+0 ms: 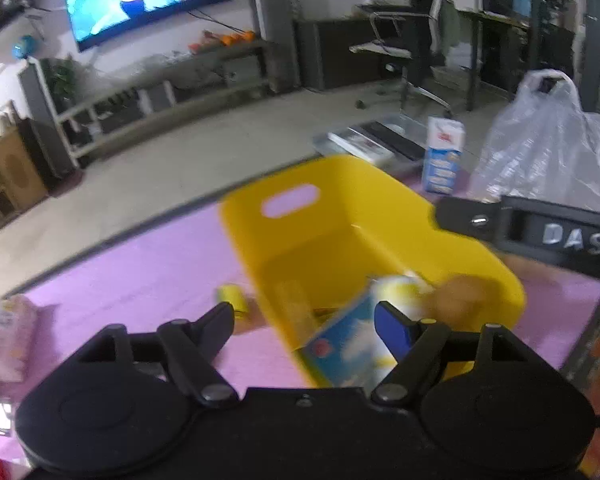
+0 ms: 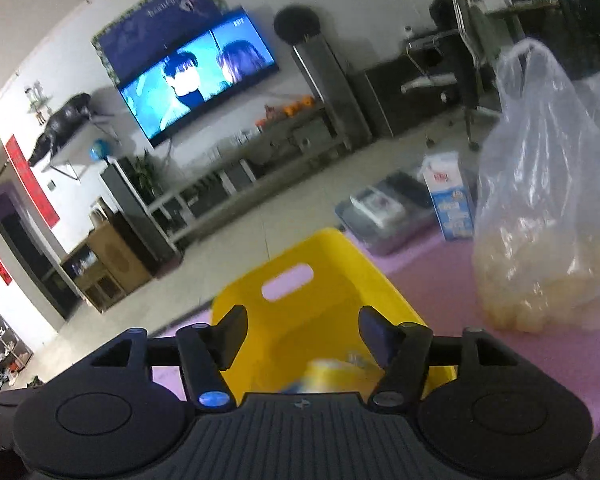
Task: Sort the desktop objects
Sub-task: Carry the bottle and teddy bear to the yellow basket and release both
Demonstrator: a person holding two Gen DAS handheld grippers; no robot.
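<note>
Yellow bin (image 1: 380,232) with handle slot, blurred cartons (image 1: 352,344) inside; pink tabletop (image 1: 140,272)

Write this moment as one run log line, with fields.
left gripper: open, above bin | right gripper: open, above bin | bin: yellow, holds carton | mat: pink

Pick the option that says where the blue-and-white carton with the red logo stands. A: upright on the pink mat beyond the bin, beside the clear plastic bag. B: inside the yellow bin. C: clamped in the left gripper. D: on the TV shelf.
A: the blue-and-white carton stands upright on the pink mat beyond the yellow bin, just left of the clear plastic bag.
</note>
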